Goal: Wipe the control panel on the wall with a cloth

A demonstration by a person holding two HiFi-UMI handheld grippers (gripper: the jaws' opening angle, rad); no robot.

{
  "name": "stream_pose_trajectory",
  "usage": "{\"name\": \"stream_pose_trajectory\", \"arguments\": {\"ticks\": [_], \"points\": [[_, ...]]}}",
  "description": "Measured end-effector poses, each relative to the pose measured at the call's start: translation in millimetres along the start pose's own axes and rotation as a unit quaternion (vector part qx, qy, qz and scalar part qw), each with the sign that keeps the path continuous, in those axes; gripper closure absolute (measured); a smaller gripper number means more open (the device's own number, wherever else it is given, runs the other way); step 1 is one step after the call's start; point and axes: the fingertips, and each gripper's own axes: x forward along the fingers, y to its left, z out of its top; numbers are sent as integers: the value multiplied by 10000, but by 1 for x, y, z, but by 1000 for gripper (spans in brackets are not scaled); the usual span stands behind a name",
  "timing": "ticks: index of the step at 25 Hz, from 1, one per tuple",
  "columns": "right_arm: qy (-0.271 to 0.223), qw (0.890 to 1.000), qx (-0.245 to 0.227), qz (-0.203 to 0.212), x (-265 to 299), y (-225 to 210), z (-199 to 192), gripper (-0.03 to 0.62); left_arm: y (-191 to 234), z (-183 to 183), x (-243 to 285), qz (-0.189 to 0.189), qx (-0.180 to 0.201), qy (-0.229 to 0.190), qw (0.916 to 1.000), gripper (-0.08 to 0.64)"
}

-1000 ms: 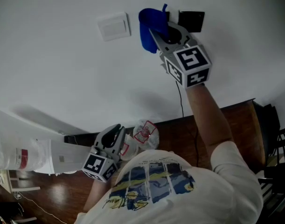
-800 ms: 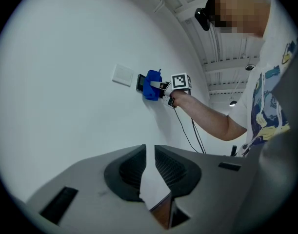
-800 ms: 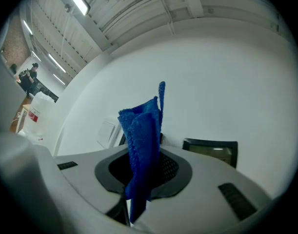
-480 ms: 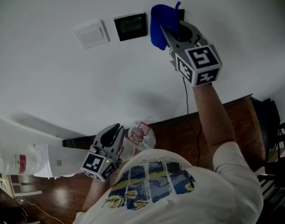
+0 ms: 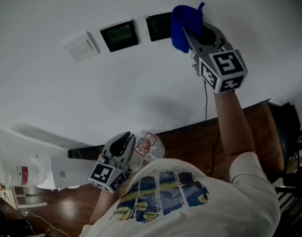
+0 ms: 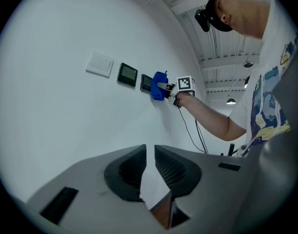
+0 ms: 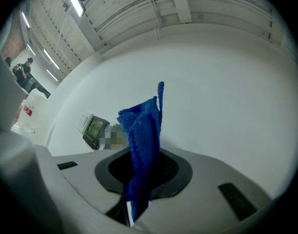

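Note:
Two dark control panels [image 5: 119, 35] [image 5: 159, 25] sit on the white wall, with a white switch plate [image 5: 80, 46] to their left. My right gripper [image 5: 189, 27] is raised to the wall and shut on a blue cloth [image 5: 180, 27], which presses at the right edge of the second panel. In the right gripper view the cloth [image 7: 144, 140] stands up out of the jaws, one panel [image 7: 94, 129] to its left. My left gripper [image 5: 123, 142] hangs low beside the person's body, shut and holding nothing. The left gripper view shows both panels [image 6: 127, 74] and the cloth [image 6: 159, 85].
A black cable [image 5: 206, 107] runs down the wall below the right gripper. Dark wooden furniture [image 5: 190, 137] stands along the wall's foot, with crumpled plastic [image 5: 150, 144] by the left gripper. White bagged goods [image 5: 22, 167] lie at the left, black chairs [image 5: 294, 147] at the right.
The right gripper has slid the cloth rightward along the wall, uncovering first one dark panel, then the other. The left gripper has barely moved.

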Motion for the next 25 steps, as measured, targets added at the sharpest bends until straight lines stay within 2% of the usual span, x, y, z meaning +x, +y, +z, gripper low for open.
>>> {"name": "stream_pose_trajectory", "arguments": {"ticks": [7, 18, 22, 25], "points": [[45, 9997, 62, -214, -3, -34, -21, 508, -13, 1, 19, -69, -44, 29, 10000, 528], [42, 9998, -120, -163, -7, -31, -16, 508, -5, 2, 7, -27, -56, 1, 10000, 528], [-108, 9997, -90, -186, -23, 0, 6, 508, 5, -4, -11, -82, -16, 37, 10000, 528], [-143, 9997, -175, 88, -20, 51, 16, 508, 15, -9, -28, -122, -60, 71, 9999, 528]]}}
